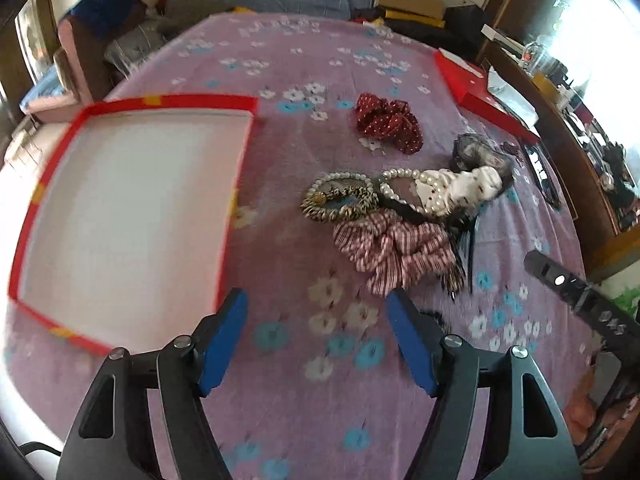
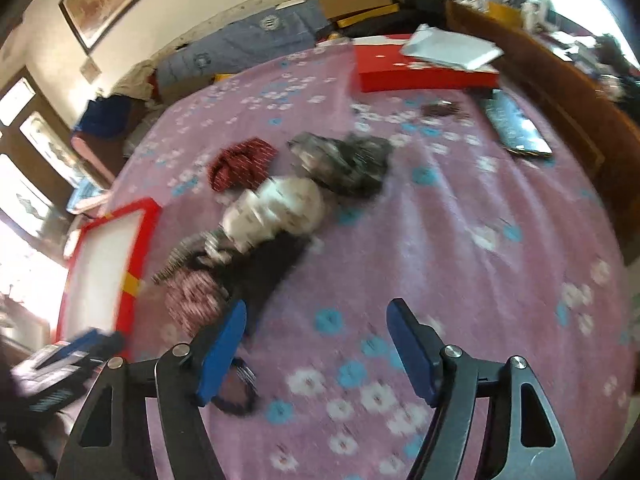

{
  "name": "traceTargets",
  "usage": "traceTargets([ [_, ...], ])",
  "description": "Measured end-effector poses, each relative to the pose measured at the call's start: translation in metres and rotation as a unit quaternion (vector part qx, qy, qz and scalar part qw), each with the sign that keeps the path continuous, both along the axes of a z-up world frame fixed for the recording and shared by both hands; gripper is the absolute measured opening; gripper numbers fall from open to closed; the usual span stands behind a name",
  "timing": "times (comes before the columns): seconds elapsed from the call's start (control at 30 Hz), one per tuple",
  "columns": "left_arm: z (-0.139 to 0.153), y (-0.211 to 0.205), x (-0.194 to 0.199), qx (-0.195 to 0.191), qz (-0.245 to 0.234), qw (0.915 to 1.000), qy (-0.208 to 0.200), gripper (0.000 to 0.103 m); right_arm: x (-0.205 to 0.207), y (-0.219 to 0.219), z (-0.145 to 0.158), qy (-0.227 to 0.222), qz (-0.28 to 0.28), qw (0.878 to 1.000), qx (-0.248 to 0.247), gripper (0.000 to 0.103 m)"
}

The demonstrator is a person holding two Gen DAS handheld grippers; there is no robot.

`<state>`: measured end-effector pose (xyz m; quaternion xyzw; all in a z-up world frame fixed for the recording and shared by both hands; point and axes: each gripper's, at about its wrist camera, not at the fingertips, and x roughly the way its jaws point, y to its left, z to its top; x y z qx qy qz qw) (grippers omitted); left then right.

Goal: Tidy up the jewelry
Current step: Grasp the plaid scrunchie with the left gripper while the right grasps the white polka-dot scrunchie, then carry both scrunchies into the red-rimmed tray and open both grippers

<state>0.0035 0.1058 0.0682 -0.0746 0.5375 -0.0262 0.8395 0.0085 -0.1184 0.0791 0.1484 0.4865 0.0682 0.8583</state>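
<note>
A heap of hair ties and jewelry lies on the purple flowered bedspread [image 1: 280,360]: a pearl strand [image 1: 404,184], a leopard-print bangle [image 1: 340,204], a pink striped scrunchie [image 1: 396,254], a white dotted scrunchie [image 1: 468,188] and a red dotted scrunchie [image 1: 388,120]. A red-rimmed box tray with a white floor [image 1: 132,216] sits to the left. My left gripper [image 1: 316,312] hovers open just short of the striped scrunchie, nothing between its blue pads. My right gripper [image 2: 316,316] is open over bare bedspread, the blurred heap [image 2: 276,208] ahead to its left.
A red box lid [image 2: 420,68] with papers on it lies at the far right of the bed. A dark flat packet [image 2: 516,128] lies near the wooden bed edge. A grey scrunchie [image 2: 344,160] sits behind the heap. Folded bedding and boxes line the far wall.
</note>
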Motion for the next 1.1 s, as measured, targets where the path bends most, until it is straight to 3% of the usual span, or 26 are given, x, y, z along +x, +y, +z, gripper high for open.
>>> traceTargets([
  [0.17,-0.026,-0.005,0.032,-0.039,-0.001,0.9989,0.024,0.071,0.053,0.005,-0.007,0.008,0.008,1.000,0.029,0.077],
  [0.4,-0.047,-0.021,0.050,-0.058,-0.012,0.9972,0.046,0.071,0.098,0.013,-0.031,0.046,0.010,0.997,0.055,0.077],
  [0.43,-0.047,-0.023,0.051,-0.055,-0.010,0.9977,0.039,0.071,0.102,0.015,-0.034,0.048,0.012,0.997,0.053,0.072],
  [0.47,-0.047,-0.026,0.053,-0.052,-0.011,0.9978,0.041,0.071,0.105,0.018,-0.035,0.050,0.014,0.997,0.052,0.060],
  [0.5,-0.047,-0.027,0.054,-0.049,-0.011,0.9980,0.039,0.067,0.107,0.020,-0.037,0.054,0.019,0.997,0.052,0.054],
  [0.57,-0.048,-0.029,0.055,-0.058,-0.013,0.9970,0.050,0.013,0.110,0.022,-0.040,0.057,0.025,0.997,0.054,0.027],
  [0.6,-0.049,-0.029,0.055,-0.065,-0.015,0.9960,0.060,0.007,0.110,0.023,-0.039,0.056,0.028,0.997,0.055,0.022],
  [0.67,-0.046,-0.030,0.052,-0.062,-0.012,0.9962,0.059,0.007,0.107,0.024,-0.034,0.049,0.033,0.997,0.058,0.013],
  [0.87,-0.012,-0.028,0.024,-0.076,-0.039,0.9954,0.042,0.007,0.087,0.024,-0.007,0.017,0.037,0.997,0.066,0.010],
  [1.1,0.042,0.015,-0.001,-0.089,-0.055,0.9945,-0.004,0.007,0.064,0.033,0.032,-0.018,0.036,0.996,0.079,0.010],
])
